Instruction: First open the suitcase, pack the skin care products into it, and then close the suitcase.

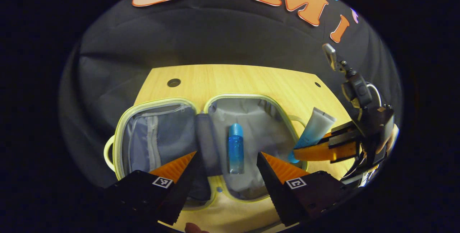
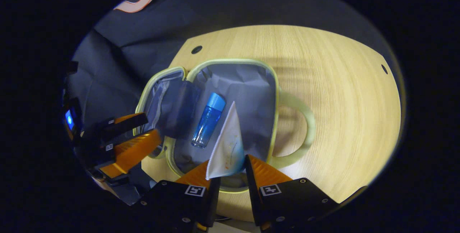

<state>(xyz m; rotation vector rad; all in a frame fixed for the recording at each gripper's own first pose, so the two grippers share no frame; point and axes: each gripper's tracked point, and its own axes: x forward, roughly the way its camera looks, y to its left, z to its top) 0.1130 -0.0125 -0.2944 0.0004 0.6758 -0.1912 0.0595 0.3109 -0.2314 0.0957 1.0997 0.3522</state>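
- On the table [image 2: 341, 93], the suitcase [image 1: 248, 114] lies open; bare wood surrounds its right side and handle [image 2: 305, 129].
- A blue bottle [image 1: 235, 148] lies in the right half, cap toward the far rim.
- The right gripper [image 2: 227, 170] clamps a tube [image 2: 228, 143] over that half's near rim, crimped end toward the camera.
- The left gripper [image 1: 227, 163] hangs wide, holding nothing, over the suitcase's near edge.
- The left gripper view shows the tube's cap pointing down.

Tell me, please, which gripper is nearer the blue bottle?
Left. The left gripper hangs open directly over the blue bottle; the right gripper holds the tube beside it.
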